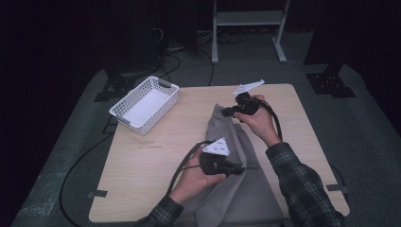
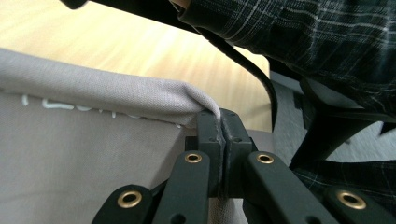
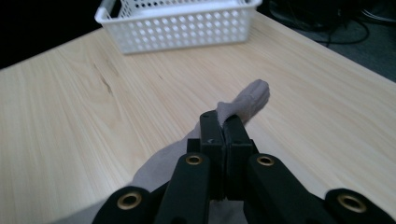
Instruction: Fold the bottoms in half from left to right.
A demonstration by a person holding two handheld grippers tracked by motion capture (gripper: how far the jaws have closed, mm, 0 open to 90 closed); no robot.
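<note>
bare tabletop (image 1: 142, 161), basket (image 1: 144, 104) far-left corner

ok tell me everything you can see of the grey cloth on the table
The grey cloth is a soft, matte woven fabric with a hemmed edge and faint pale lettering. It lies lengthwise on the wooden table, its near end running off the table's near edge. The left hand-held gripper pinches its folded edge; the right hand-held gripper is shut on its far tip.

High view looks down; gripper views sit close, sharing the table (image 1: 142, 165).

Lab: floor cables (image 1: 85, 156), metal stand (image 1: 248, 28)
</note>
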